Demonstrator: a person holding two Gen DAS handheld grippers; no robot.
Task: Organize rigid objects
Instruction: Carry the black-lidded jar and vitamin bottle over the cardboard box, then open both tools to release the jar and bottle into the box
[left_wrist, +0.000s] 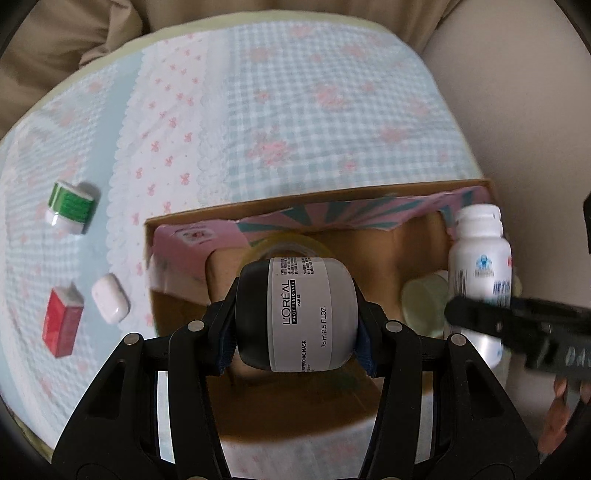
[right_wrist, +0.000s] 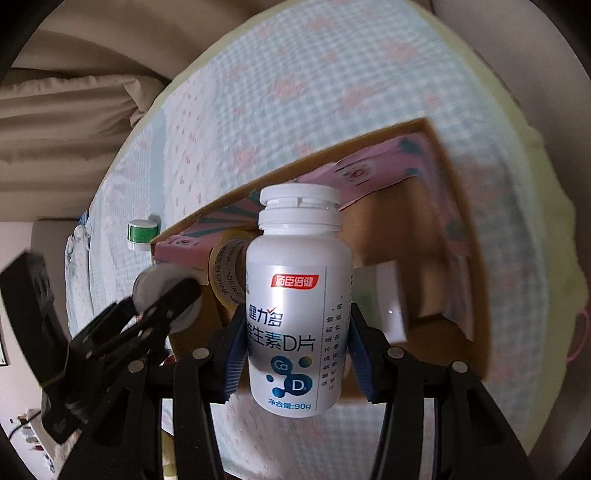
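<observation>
My left gripper (left_wrist: 295, 314) is shut on a grey L'Oréal mask jar (left_wrist: 299, 314) with a black lid, held sideways above an open cardboard box (left_wrist: 258, 210). My right gripper (right_wrist: 295, 332) is shut on a white vitamin bottle (right_wrist: 297, 306), held upright over the same box (right_wrist: 461, 206). The bottle shows in the left wrist view (left_wrist: 480, 266) at the box's right side, with the right gripper's black finger across it. The left gripper and its jar (right_wrist: 159, 291) show at the left of the right wrist view. A tape roll (right_wrist: 225, 273) and a pale jar (left_wrist: 424, 302) lie in the box.
On the checked cloth (left_wrist: 332, 110) left of the box lie a green-and-white container (left_wrist: 72, 206), a white case (left_wrist: 110, 299) and a red box (left_wrist: 61, 325). The green container also shows in the right wrist view (right_wrist: 142, 234). A white item (right_wrist: 384, 299) sits inside the box.
</observation>
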